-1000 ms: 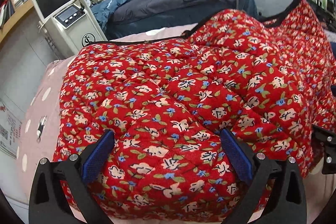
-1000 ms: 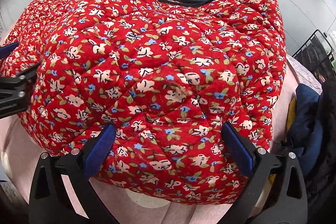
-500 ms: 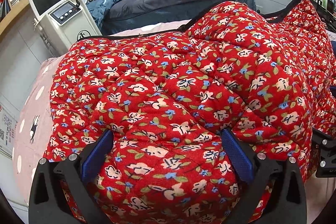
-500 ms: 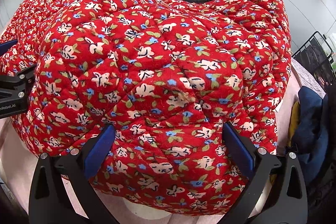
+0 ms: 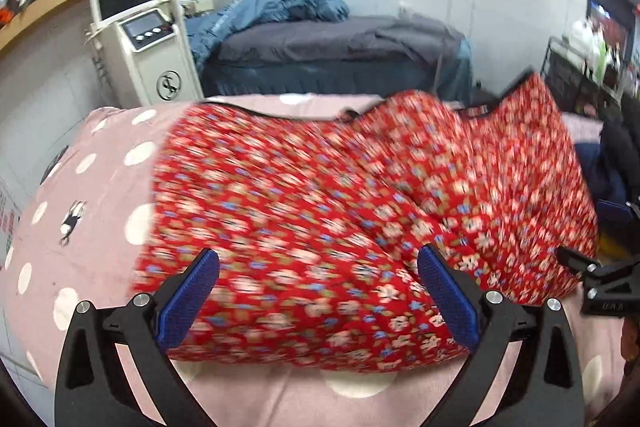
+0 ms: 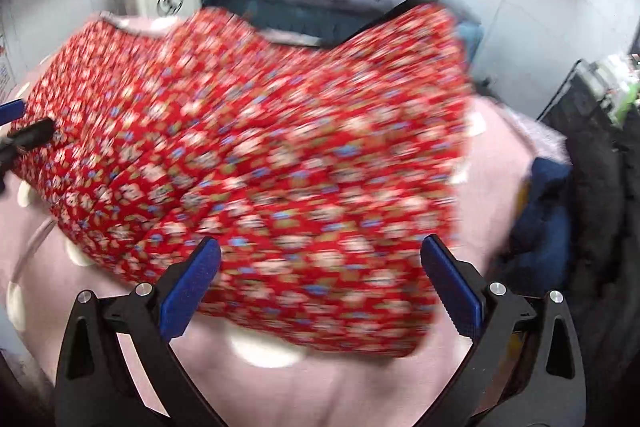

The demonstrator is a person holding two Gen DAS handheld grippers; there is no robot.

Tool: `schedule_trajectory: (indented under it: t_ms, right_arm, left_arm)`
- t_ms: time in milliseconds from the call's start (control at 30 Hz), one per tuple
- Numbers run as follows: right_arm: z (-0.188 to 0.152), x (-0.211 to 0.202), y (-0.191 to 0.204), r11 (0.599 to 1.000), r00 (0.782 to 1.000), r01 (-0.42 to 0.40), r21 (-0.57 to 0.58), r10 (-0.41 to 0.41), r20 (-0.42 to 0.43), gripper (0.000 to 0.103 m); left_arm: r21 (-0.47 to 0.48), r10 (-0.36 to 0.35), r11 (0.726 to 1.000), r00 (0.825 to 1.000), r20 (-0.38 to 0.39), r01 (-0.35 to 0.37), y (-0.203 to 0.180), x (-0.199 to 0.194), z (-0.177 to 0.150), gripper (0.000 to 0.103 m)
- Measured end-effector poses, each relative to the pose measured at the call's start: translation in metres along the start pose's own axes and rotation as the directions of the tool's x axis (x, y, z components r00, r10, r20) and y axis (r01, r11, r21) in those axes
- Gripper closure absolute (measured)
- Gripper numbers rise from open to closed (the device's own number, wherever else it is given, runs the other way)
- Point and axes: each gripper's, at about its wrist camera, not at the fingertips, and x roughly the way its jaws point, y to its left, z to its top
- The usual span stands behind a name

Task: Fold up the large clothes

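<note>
1. Now that both cameras sit further back than a second ago, much more of pink dotted bed cover (image 5: pixel 92 195) exposed, in front of and to the left of the bundle; earlier filled almost wholly by red fabric.
2. Red floral quilted garment (image 5: pixel 320 227) lying as a thick folded bundle on the bed cover, black-edged rim along its far side; heavily motion-blurred in both views, so fine creases unreadable.
3. Lower and flatter than half a second ago, when bulging up close to the lenses; reads as a fold just laid down and let go.
4. Left gripper (image 5: pixel 318 291) spread wide, blue pads either side of the near edge, nothing pinched; touching fabric or just above it, cannot tell.
5. Right gripper (image 6: pixel 320 279) likewise spread wide, empty, near edge of garment between pads but not clamped.
6. Judgement: one fold finished, both tools backing off; next likely a re-grip for a further fold or a smoothing pass.
7. Dark clothes pile (image 6: pixel 560 195) to the right, well clear.
</note>
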Motion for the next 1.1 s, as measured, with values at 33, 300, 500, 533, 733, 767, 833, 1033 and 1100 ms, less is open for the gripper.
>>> schedule_trajectory:
  t_ms: [33,300,500,533,733,767,833,1033,1100]
  right_arm:
    - [-0.001,-0.005,-0.009,1.000,1.000,0.018,0.010,-0.018,0.024,0.005]
    - [0.010,0.015,-0.072,0.993,1.000,-0.014,0.114,0.016,-0.016,0.005]
    - [0.012,0.075,-0.112,0.931,0.963,-0.177,0.319,0.231,-0.141,0.005]
    - [0.012,0.078,-0.116,0.921,0.955,-0.204,0.333,0.261,-0.138,0.004]
    - [0.022,0.088,-0.117,0.934,0.949,-0.210,0.289,0.265,-0.168,0.005]
    - [0.026,0.085,-0.115,0.939,0.956,-0.193,0.286,0.246,-0.163,0.005]
    - [0.039,0.078,-0.107,0.948,0.966,-0.173,0.268,0.216,-0.140,0.005]
    - [0.067,0.127,-0.126,0.866,0.886,-0.273,0.418,0.396,-0.241,0.005]
    - [0.051,0.161,-0.142,0.686,0.755,-0.378,0.622,0.617,-0.221,0.005]
  left_arm:
    - [-0.010,0.007,1.000,1.000,0.016,-0.006,0.009,-0.006,0.003,0.006]
    - [-0.113,0.112,0.986,0.991,-0.077,-0.121,0.095,0.030,0.030,0.006]
    - [-0.297,-0.180,0.951,0.937,-0.301,0.088,0.140,0.108,0.020,0.005]
    - [-0.403,-0.297,0.901,0.905,-0.306,0.159,0.153,0.121,0.015,0.005]
    - [-0.683,-0.645,0.646,0.723,-0.248,0.341,0.197,0.168,-0.010,0.005]
    - [-0.638,-0.627,0.681,0.737,-0.253,0.360,0.195,0.165,-0.007,0.005]
    - [-0.570,-0.594,0.731,0.762,-0.259,0.376,0.189,0.162,-0.001,0.005]
    - [-0.590,-0.681,0.672,0.686,-0.257,0.447,0.192,0.182,-0.001,0.005]
    - [-0.579,-0.699,0.665,0.666,-0.260,0.472,0.190,0.187,0.000,0.005]
